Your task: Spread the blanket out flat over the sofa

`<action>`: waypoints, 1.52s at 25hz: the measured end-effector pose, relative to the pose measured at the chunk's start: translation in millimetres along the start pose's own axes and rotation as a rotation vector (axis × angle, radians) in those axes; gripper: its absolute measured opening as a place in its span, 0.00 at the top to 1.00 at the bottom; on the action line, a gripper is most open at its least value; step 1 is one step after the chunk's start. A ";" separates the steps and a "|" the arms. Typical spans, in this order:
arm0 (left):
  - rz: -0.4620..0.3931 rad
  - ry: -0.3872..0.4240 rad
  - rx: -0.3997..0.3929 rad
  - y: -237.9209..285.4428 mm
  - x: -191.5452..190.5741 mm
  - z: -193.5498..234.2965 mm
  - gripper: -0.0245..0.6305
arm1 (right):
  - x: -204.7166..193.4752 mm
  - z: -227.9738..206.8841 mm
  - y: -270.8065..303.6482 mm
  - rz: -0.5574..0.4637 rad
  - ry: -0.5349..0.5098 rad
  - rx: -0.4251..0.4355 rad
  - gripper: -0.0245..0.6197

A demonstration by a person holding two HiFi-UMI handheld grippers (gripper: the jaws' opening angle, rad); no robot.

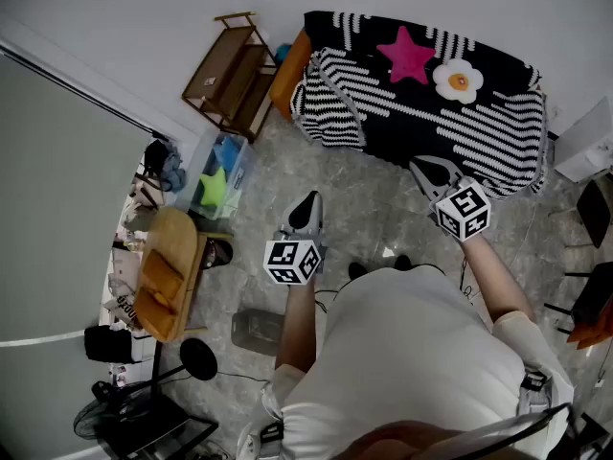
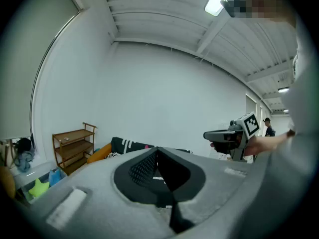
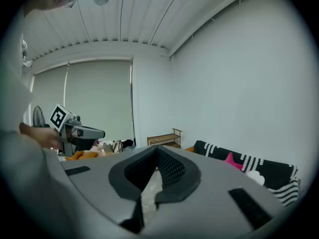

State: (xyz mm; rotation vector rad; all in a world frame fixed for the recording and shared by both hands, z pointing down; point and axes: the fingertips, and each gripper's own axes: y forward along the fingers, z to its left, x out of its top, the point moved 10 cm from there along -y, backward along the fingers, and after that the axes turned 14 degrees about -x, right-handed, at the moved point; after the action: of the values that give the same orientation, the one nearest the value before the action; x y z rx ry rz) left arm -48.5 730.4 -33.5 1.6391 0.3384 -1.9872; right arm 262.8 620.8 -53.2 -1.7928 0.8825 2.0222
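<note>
Left gripper [image 1: 306,206] and right gripper [image 1: 432,172] both pressed together, empty. Blanket [image 1: 421,99] hides sofa [image 1: 290,75] except 1 orange end; long axis runs along wall [image 1: 144,27].

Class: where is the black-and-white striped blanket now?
Head view, top centre: the black-and-white striped blanket lies draped by the white wall, right of the brown wooden shelf.

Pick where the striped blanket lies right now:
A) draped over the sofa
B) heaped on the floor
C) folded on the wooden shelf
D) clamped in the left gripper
A: in the head view the blanket covers the sofa, whose orange end shows at the blanket's left edge.
</note>
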 end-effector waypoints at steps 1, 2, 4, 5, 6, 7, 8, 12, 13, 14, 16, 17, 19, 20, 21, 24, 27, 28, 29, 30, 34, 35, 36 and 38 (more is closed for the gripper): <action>0.000 -0.002 0.000 0.2 -0.6 0.2 0.93 | -0.3 -0.1 0.1 -0.001 0.002 -0.001 0.95; 0.001 -0.003 0.001 0.4 -1.1 0.4 0.93 | -0.3 -0.1 0.1 -0.001 0.003 -0.002 0.95; 0.002 -0.007 0.001 0.7 -1.9 1.0 0.93 | 0.5 0.6 0.6 -0.002 0.003 -0.002 0.95; 0.004 -0.008 0.001 1.0 -1.9 1.5 0.93 | 1.5 1.1 1.3 -0.002 0.000 -0.001 0.95; 0.005 -0.009 0.000 1.4 -1.6 2.2 0.93 | 2.6 1.4 2.3 -0.002 -0.001 0.000 0.95; 0.007 -0.009 -0.002 1.8 -1.3 3.0 0.93 | 3.5 1.6 3.4 -0.002 -0.003 0.000 0.95; 0.008 -0.010 -0.004 1.9 -1.1 3.7 0.93 | 4.0 1.9 4.2 -0.001 -0.002 -0.002 0.95; 0.010 -0.009 -0.010 0.7 -2.2 5.3 0.93 | 1.4 4.5 4.2 0.001 0.017 -0.013 0.95; 0.011 -0.009 -0.011 0.5 -2.7 5.4 0.93 | 0.5 4.8 3.8 0.002 0.021 -0.014 0.95; 0.012 -0.008 -0.012 0.4 -3.2 5.7 0.93 | -0.3 5.3 3.6 0.002 0.023 -0.014 0.95; 0.017 -0.006 -0.010 0.5 -3.8 7.5 0.93 | -1.2 6.3 4.0 0.005 0.023 -0.017 0.95; 0.022 -0.006 -0.006 0.8 -4.3 8.8 0.93 | -1.7 6.4 4.8 0.009 0.025 -0.021 0.95; 0.030 -0.011 0.001 1.9 -6.3 11.8 0.93 | -3.6 5.6 7.5 0.020 0.034 -0.031 0.95; 0.031 -0.015 0.003 2.5 -7.6 13.0 0.93 | -4.9 4.8 8.6 0.026 0.040 -0.038 0.95; 0.029 -0.019 0.005 2.5 -8.6 13.7 0.93 | -6.2 4.3 9.3 0.032 0.044 -0.043 0.95; 0.008 -0.024 0.008 -1.7 -8.7 14.0 0.93 | -9.3 6.4 8.9 0.040 0.049 -0.044 0.95; -0.014 -0.035 -0.001 -6.6 -8.6 17.0 0.93 | -12.1 9.9 9.0 0.040 0.062 -0.033 0.95; -0.016 -0.038 -0.003 -7.8 -9.1 18.8 0.93 | -12.6 11.1 9.5 0.040 0.067 -0.032 0.95; -0.016 -0.040 -0.004 -8.9 -9.3 20.5 0.93 | -12.6 12.8 10.0 0.038 0.070 -0.030 0.95; -0.016 -0.041 -0.004 -10.1 -9.4 22.0 0.93 | -12.2 14.9 10.3 0.035 0.070 -0.026 0.95; -0.034 -0.046 0.004 -15.5 -7.7 26.7 0.93 | -10.2 24.8 11.4 0.017 0.056 0.005 0.95; -0.039 -0.045 0.003 -16.6 -7.0 27.7 0.93 | -10.4 26.9 11.9 0.014 0.056 0.010 0.95; -0.040 -0.044 0.000 -17.2 -6.5 28.7 0.93 | -10.9 28.6 12.2 0.013 0.056 0.013 0.95; -0.034 -0.041 -0.009 -17.4 -6.7 30.8 0.92 | -12.3 31.5 12.8 0.013 0.057 0.012 0.95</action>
State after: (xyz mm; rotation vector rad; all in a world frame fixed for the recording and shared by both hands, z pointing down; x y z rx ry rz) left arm -82.8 730.7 -22.5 1.5941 0.3618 -2.0385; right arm 232.7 632.5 -37.1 -1.8509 0.9231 1.9782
